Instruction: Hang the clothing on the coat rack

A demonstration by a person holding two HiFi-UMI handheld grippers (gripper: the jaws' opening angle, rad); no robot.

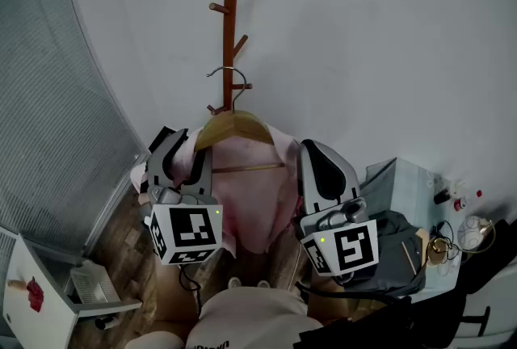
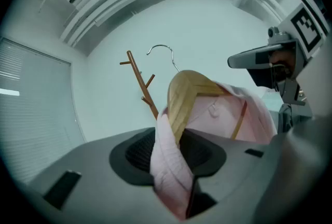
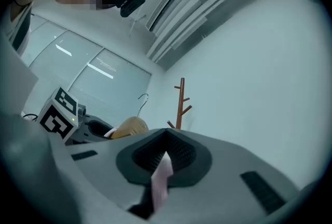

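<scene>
A brown wooden coat rack [image 1: 233, 16] stands against the white wall, and it also shows in the left gripper view [image 2: 139, 79] and the right gripper view [image 3: 180, 105]. Just in front of it hangs a pink garment [image 1: 252, 187] on a wooden hanger [image 1: 234, 128], whose metal hook [image 1: 231, 84] is close to a lower peg. My left gripper [image 1: 187, 147] is shut on the hanger's left end [image 2: 182, 101] and the pink cloth [image 2: 168, 166] draped over it. My right gripper [image 1: 311, 157] is shut on a thin fold of pink cloth [image 3: 162, 172] at the garment's right side.
Window blinds [image 1: 48, 137] run down the left. At the right a table holds a dark bag [image 1: 396, 254], a pale box [image 1: 400, 178] and small bottles [image 1: 456, 202]. A white unit [image 1: 36, 295] stands at the lower left on the wooden floor.
</scene>
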